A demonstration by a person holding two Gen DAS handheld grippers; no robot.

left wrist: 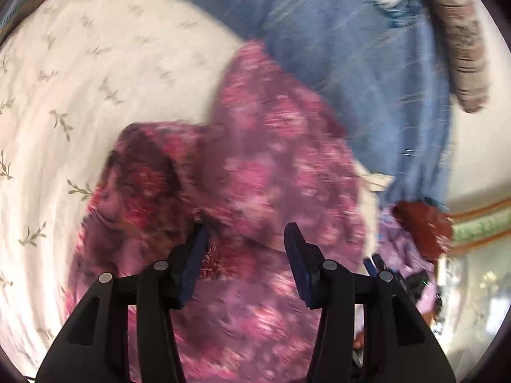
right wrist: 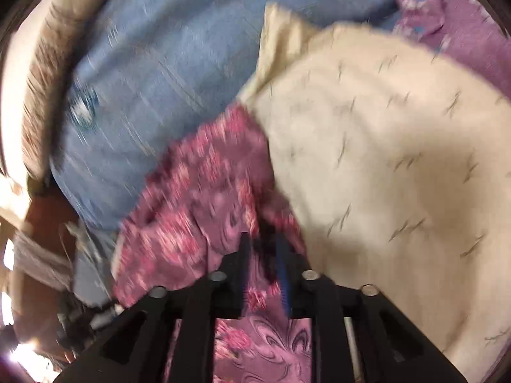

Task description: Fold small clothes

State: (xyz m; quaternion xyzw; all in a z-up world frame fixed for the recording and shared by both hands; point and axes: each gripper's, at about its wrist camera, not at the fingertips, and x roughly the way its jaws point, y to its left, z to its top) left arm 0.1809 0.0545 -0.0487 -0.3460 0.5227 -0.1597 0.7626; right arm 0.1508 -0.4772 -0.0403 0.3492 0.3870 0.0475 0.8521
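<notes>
A pink and magenta floral garment (left wrist: 255, 166) lies crumpled on a cream sheet with small leaf prints (left wrist: 95, 73). My left gripper (left wrist: 246, 239) is open, its fingers spread just above the garment and holding nothing. My right gripper (right wrist: 263, 245) is shut on the same floral garment (right wrist: 204, 191), with cloth pinched between the fingers and draped over them. Both views are motion-blurred.
A blue patterned cloth (left wrist: 351, 48) lies beyond the garment, also in the right wrist view (right wrist: 153, 63). A lilac cloth with blue flowers (right wrist: 453, 16) lies at far right. A brown striped cloth (left wrist: 463, 48) and a red-brown item (left wrist: 424, 223) sit at the right.
</notes>
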